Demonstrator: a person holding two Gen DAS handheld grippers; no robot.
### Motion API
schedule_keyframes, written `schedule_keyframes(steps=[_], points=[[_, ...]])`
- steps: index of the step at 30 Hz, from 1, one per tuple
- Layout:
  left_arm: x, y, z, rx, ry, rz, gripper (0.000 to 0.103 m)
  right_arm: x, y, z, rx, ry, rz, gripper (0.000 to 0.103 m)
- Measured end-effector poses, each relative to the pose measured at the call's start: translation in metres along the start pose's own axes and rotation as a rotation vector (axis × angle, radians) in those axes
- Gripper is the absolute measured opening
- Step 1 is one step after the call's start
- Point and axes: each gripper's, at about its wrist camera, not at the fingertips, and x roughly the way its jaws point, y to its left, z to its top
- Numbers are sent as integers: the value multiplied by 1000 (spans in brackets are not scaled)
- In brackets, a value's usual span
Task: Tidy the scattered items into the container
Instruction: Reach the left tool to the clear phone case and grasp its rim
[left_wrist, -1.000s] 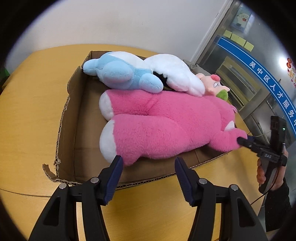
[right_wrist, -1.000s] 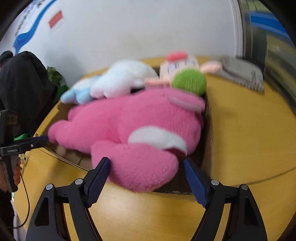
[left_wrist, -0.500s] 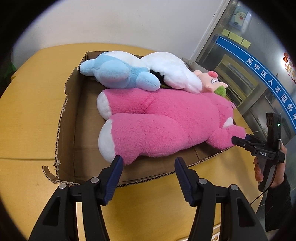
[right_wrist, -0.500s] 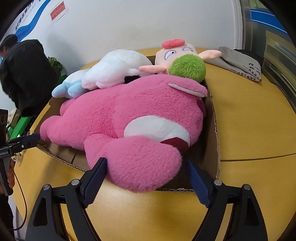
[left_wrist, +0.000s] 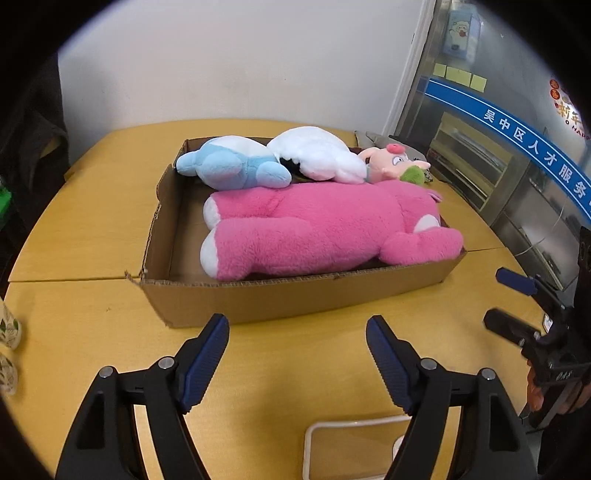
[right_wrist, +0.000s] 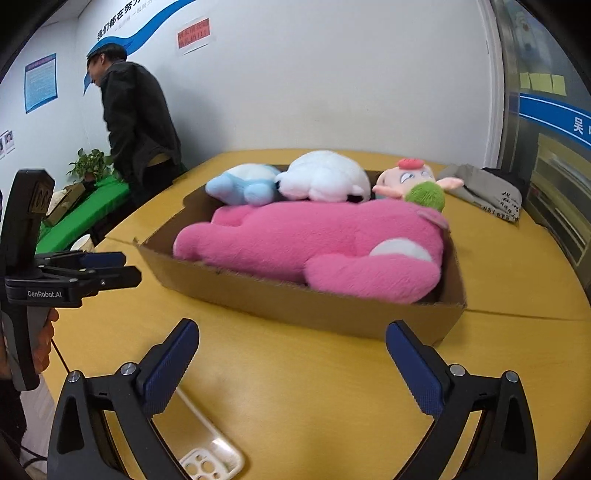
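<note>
A shallow cardboard box (left_wrist: 295, 299) (right_wrist: 314, 306) stands on the yellow table. In it lie a big pink plush (left_wrist: 325, 229) (right_wrist: 314, 243), a light blue plush (left_wrist: 229, 168) (right_wrist: 243, 184), a white plush (left_wrist: 317, 151) (right_wrist: 325, 175) and a small pink-faced doll with a green tuft (left_wrist: 395, 164) (right_wrist: 410, 182). My left gripper (left_wrist: 297, 350) is open and empty, hovering over the table in front of the box. My right gripper (right_wrist: 291, 363) is open and empty, also in front of the box. Each gripper shows at the edge of the other's view.
A white plastic tray (left_wrist: 351, 446) (right_wrist: 210, 458) lies on the table near me. A folded grey cloth (right_wrist: 487, 192) lies behind the box on the right. A person in a dark jacket (right_wrist: 136, 122) stands at the far left. A paper cup (right_wrist: 83, 243) sits at the table's left edge.
Both grippers have pulled back from the box and away from the pink plush, which now lies wholly inside it. Both stay open and empty.
</note>
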Motion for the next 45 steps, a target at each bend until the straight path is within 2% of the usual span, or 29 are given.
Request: schedule_keyframes(steps=[5, 9, 13, 16, 19, 20, 22, 24, 25, 26, 29, 30, 37, 38, 39, 41, 45], points=[[3, -3, -28, 3, 49, -13, 77, 3, 14, -36, 18, 72, 23, 103], [12, 4, -51, -28, 112, -83, 77, 6, 26, -65, 33, 130, 41, 103], [22, 1, -76, -17, 176, -148, 77, 16, 30, -93, 49, 213, 42, 102], [32, -2, -92, -9, 230, -165, 76, 25, 35, -103, 49, 251, 57, 101], [41, -6, -101, 7, 273, -174, 74, 36, 39, -107, 24, 286, 51, 89], [44, -7, -104, 9, 287, -177, 72, 39, 40, -107, 16, 293, 47, 81], [48, -10, -109, 13, 301, -178, 58, 42, 40, -107, -6, 295, 34, 72], [47, -15, -112, 32, 296, -161, 54, 44, 41, -106, -29, 297, 20, 57], [47, -16, -112, 35, 296, -152, 48, 45, 41, -106, -36, 295, 21, 54], [47, -18, -113, 37, 296, -143, 45, 46, 41, -105, -39, 291, 27, 46], [48, -18, -115, 19, 308, -134, 19, 51, 41, -102, -66, 276, 24, 30], [49, -18, -116, 15, 315, -134, 9, 52, 42, -100, -83, 270, 20, 29], [52, -19, -115, -21, 305, -145, 9, 60, 34, -91, -103, 246, 0, 30], [53, -20, -115, -23, 305, -145, 9, 59, 35, -92, -107, 243, -7, 38], [53, -21, -115, -24, 305, -146, 9, 57, 34, -92, -108, 240, -12, 49], [54, -22, -114, -27, 306, -151, 9, 49, 32, -93, -89, 227, -19, 63], [50, -18, -113, -73, 287, -177, 12, 31, 25, -93, -45, 209, -21, 65]])
